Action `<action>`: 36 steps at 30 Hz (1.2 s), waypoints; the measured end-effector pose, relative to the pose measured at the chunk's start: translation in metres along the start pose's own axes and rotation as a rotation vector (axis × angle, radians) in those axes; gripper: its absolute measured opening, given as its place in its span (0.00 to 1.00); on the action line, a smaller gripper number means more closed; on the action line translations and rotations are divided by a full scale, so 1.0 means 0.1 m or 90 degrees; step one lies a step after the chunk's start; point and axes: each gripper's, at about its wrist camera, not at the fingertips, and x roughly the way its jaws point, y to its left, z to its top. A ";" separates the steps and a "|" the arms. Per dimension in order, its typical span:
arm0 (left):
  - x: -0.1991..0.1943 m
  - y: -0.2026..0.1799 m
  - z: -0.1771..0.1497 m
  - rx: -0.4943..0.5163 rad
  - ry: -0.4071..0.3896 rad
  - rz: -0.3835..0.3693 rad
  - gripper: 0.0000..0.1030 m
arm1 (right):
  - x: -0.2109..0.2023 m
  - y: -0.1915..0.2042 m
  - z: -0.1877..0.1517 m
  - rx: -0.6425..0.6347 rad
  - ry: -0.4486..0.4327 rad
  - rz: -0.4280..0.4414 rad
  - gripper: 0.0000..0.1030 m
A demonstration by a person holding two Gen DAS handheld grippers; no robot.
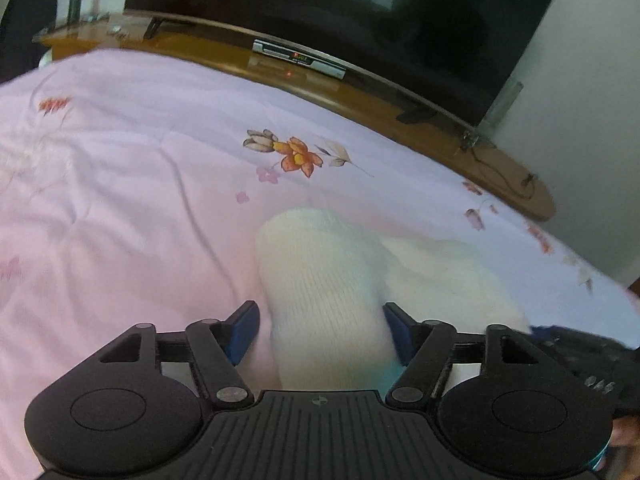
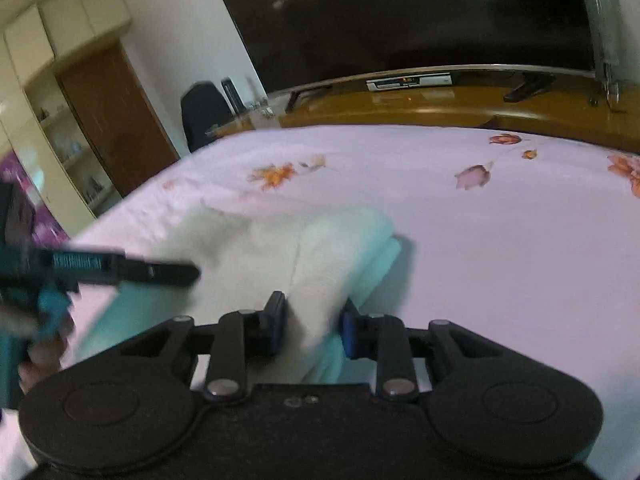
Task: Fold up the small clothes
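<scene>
A white ribbed sock (image 1: 320,276) with pale blue trim lies on the pink flowered bedsheet (image 1: 120,200), and a second white lobe (image 1: 444,276) rests beside it. My left gripper (image 1: 320,320) straddles the ribbed part with its jaws wide; the right pad touches the knit, while pink sheet shows between the left pad and the sock. In the right wrist view the same white sock (image 2: 280,248) is bunched and folded. My right gripper (image 2: 313,314) is closed on a fold of it, both blue pads pressing the cloth. The left gripper's black finger (image 2: 160,274) reaches over the sock from the left.
A wooden TV bench (image 1: 360,96) with a set-top box (image 1: 298,58) and a large dark television (image 1: 320,12) runs along the bed's far edge. A dark chair (image 2: 204,114) and a brown cabinet (image 2: 116,120) stand at the back left. A hand (image 2: 40,360) grips the left tool.
</scene>
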 end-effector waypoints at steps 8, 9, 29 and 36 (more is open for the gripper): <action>-0.60 -0.16 -0.22 0.070 -0.021 0.004 0.69 | -0.33 0.02 0.02 0.044 0.031 0.023 0.35; -0.64 -0.15 -0.29 0.080 -0.009 0.002 0.69 | -0.39 0.06 -0.01 0.043 0.032 0.031 0.36; -1.74 -0.46 -1.55 0.121 -0.028 0.113 0.81 | -1.10 0.75 -0.94 0.010 0.102 -0.112 0.41; -2.75 -0.84 -1.86 0.113 -0.101 0.101 1.00 | -2.09 1.23 -1.20 0.020 0.002 -0.130 0.59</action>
